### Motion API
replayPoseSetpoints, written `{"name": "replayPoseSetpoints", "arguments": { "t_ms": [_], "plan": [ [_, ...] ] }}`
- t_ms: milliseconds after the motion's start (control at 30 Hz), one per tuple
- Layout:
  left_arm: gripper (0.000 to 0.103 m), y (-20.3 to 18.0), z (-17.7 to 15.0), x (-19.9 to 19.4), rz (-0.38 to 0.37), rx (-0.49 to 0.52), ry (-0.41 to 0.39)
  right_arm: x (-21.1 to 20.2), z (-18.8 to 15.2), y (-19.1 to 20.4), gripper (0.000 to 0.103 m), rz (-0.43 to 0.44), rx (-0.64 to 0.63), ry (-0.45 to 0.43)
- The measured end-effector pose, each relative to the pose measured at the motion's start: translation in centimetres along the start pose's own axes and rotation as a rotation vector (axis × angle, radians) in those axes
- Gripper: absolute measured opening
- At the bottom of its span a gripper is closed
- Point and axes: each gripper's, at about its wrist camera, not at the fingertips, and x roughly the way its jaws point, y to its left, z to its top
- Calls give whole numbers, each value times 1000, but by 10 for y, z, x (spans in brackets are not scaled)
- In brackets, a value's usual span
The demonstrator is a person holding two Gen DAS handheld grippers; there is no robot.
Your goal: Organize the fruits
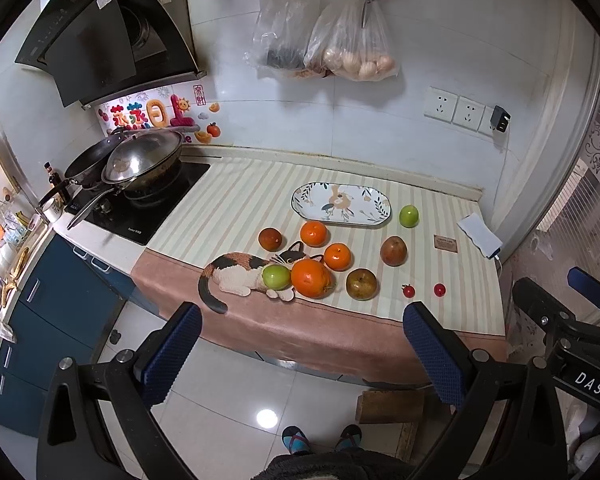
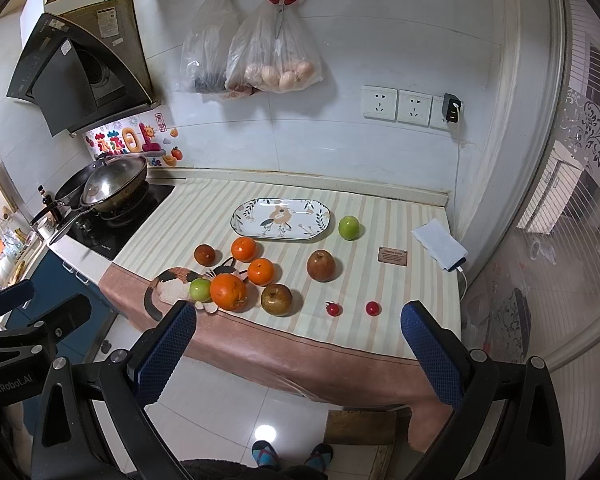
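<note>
Fruit lies loose on a striped cloth (image 1: pixel 236 200) (image 2: pixel 380 208) over the counter: a large orange (image 1: pixel 312 278) (image 2: pixel 228 292), two smaller oranges (image 1: pixel 313 233) (image 1: pixel 337 256), two green apples (image 1: pixel 276 276) (image 1: pixel 409 216), three brownish fruits (image 1: pixel 270 239) (image 1: pixel 362 284) (image 1: pixel 393 251) and two cherry tomatoes (image 1: pixel 408 291) (image 1: pixel 439 289). An empty oval patterned plate (image 1: pixel 374 218) (image 2: pixel 240 220) sits behind them. My left gripper (image 1: pixel 302 320) and right gripper (image 2: pixel 298 322) are both open and empty, held back from the counter's front edge above the floor.
A stove with a wok (image 1: pixel 144 160) and pans stands left of the cloth. A power bank (image 1: pixel 480 236) and a small card (image 1: pixel 446 244) lie at the right. Bags (image 1: pixel 352 40) and scissors hang on the back wall. A wooden stool (image 1: pixel 392 406) stands below the counter.
</note>
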Motion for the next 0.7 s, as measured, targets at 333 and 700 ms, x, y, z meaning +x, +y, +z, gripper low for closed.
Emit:
{"name": "replayPoseSetpoints", "arguments": {
  "t_ms": [333, 700],
  "plan": [
    [103, 8, 2, 10, -19, 7, 5, 8, 4, 2, 103, -10, 39, 3],
    [103, 60, 38, 101, 62, 33, 23, 98, 2, 30, 103, -1, 140, 96]
  ]
}}
